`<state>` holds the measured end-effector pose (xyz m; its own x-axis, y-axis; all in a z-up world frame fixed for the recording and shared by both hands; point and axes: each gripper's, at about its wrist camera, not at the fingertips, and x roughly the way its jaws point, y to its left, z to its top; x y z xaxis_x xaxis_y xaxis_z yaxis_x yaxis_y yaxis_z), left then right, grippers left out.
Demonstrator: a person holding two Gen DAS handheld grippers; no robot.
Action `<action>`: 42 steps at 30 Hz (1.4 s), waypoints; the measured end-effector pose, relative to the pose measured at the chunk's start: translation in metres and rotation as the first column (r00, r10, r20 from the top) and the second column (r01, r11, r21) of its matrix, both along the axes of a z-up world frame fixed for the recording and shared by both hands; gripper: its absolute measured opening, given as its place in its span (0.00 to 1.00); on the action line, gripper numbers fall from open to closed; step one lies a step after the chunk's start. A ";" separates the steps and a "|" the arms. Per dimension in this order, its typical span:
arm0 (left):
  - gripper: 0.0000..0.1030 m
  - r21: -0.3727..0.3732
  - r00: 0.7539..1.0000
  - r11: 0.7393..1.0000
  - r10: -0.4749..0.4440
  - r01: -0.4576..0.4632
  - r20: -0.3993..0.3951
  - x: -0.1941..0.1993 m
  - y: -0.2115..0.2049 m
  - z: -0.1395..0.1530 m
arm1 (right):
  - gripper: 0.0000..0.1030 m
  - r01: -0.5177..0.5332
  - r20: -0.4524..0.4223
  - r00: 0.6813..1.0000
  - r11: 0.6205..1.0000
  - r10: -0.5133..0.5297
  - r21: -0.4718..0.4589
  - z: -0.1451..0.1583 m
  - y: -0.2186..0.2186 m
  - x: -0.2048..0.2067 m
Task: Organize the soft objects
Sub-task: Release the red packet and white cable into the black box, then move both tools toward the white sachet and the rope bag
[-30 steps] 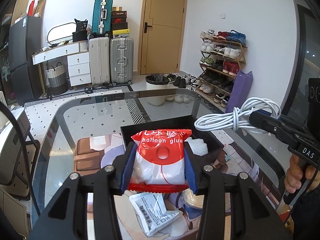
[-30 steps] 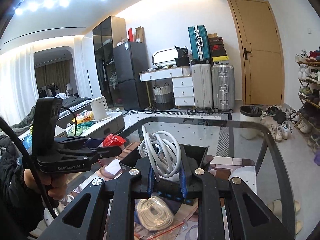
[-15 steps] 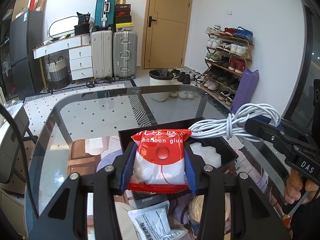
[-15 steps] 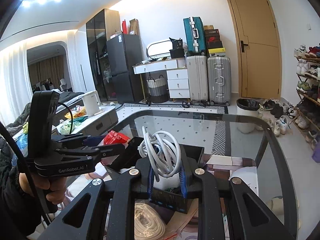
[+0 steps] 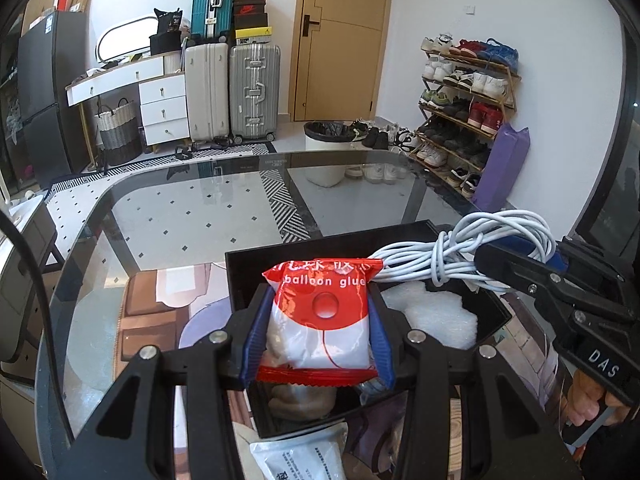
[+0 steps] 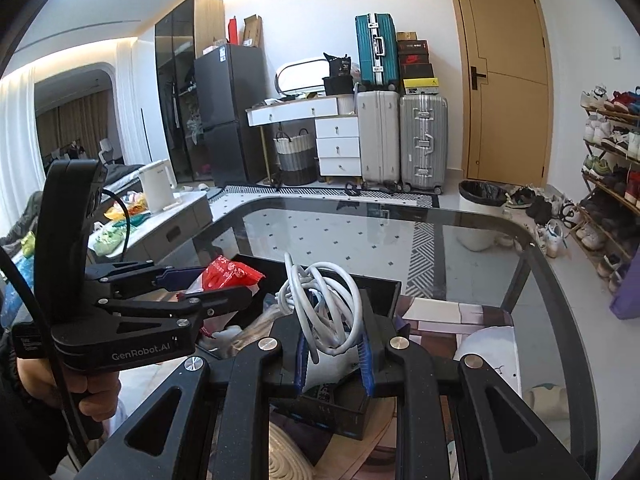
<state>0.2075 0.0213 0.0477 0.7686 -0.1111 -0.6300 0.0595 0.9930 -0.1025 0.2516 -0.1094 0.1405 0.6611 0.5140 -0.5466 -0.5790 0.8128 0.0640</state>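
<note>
Clamping a red and white packet (image 5: 320,316) between its blue pads, the left gripper (image 5: 318,336) holds it upright over the near part of a black box (image 5: 280,256). Just to its right, the right gripper (image 6: 334,356) is closed on a bundle of white cable (image 6: 324,300), which hangs over the same box, its loops almost touching the packet's top corner. Below both tools, white foam (image 5: 436,316) lies inside the box, and a white pouch (image 5: 300,456) lies in front of it. Beyond the box stretches the bare glass table (image 5: 200,208), then suitcases (image 5: 232,88), a door (image 5: 340,36) and a shoe rack (image 5: 464,96).
</note>
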 end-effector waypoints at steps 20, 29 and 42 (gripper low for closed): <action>0.60 0.046 0.999 0.999 -0.012 0.014 -0.037 0.005 -0.013 -0.009 | 0.38 0.003 -0.006 1.000 0.998 -0.004 -0.063 -0.023 0.013 0.006; 0.93 0.044 1.000 0.999 -0.013 0.012 0.009 -0.024 -0.011 0.005 | 0.78 -0.002 0.057 0.998 1.000 0.003 -0.019 -0.007 -0.017 -0.031; 1.00 0.055 0.999 0.998 0.034 -0.035 0.017 -0.082 0.012 -0.006 | 0.99 -0.045 0.001 0.999 0.997 0.045 -0.064 -0.024 -0.027 -0.074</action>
